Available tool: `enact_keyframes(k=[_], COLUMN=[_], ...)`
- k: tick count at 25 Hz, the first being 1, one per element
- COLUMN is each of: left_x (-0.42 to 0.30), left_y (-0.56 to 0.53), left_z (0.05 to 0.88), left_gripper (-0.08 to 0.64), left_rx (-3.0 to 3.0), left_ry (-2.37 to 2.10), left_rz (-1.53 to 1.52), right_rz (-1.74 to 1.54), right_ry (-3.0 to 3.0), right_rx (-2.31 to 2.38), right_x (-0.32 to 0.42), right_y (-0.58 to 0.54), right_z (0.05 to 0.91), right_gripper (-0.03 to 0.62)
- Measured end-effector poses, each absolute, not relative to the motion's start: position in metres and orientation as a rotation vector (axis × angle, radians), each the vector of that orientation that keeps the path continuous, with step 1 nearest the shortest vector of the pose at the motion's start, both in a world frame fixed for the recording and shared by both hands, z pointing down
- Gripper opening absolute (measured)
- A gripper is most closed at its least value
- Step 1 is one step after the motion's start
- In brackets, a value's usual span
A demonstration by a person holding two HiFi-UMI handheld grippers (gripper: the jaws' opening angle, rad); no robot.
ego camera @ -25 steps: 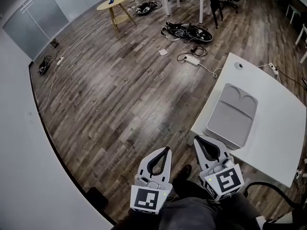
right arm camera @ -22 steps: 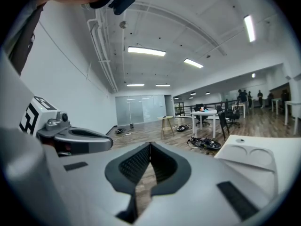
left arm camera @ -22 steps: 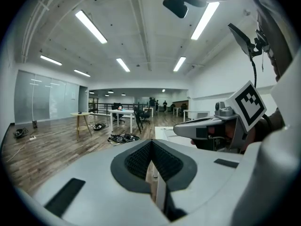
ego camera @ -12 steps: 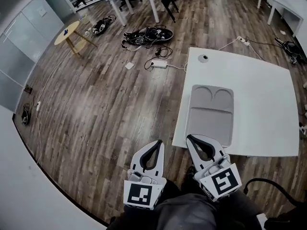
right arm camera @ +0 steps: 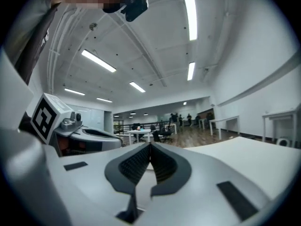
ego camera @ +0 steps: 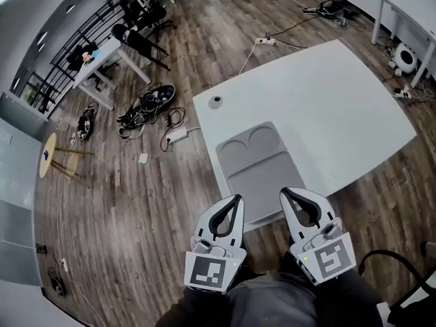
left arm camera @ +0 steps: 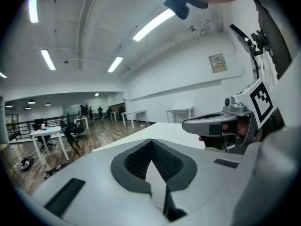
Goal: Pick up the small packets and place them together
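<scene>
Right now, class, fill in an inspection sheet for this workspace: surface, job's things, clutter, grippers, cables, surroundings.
Surface: white table, mostly bare.
Job's things: no small packets seen; a grey compartment tray lies empty by the table's near edge.
Clutter: one small round object near a table corner; what it is cannot be told.
Grippers: left gripper and right gripper both shut and empty, side by side near the tray's near end.
Cables: a tangled cable pile and a power strip on the floor left of the table.
Surroundings: wood floor, a yellow round side table, a desk with chairs.
</scene>
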State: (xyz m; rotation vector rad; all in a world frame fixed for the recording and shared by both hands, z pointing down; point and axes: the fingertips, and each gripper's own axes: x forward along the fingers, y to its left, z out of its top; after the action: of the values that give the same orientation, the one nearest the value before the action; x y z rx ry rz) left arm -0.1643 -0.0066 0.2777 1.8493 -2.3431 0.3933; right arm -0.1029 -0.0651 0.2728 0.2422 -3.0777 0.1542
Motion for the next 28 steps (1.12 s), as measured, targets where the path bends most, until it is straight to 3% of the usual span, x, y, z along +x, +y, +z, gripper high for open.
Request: enact_keyframes(k=[13,24,28], left_x=[-0.152,-0.147,-0.146], left_y=[-0.034,-0.030,-0.023], left_z=[0.308,0.346,0.354], left_gripper=[-0.012,-0.012,-0.012], left_rx=[2.352,2.478,2.463], left_ry=[-1.883,-1.816,-1.789], left_rz=[0.601,0.750,0.764], right_rz=[0.571,0.953,1.090], right_ry=[-3.014,-3.065,-3.067], right_rx=[1.004,0.932,0.792], right_x=[-0.055,-0.063,-0.074], right_y=[-0.061,-0.032,-0.018], right_z=[0.338,0.419,0.431], right_gripper=[0.005,0.007,0.108])
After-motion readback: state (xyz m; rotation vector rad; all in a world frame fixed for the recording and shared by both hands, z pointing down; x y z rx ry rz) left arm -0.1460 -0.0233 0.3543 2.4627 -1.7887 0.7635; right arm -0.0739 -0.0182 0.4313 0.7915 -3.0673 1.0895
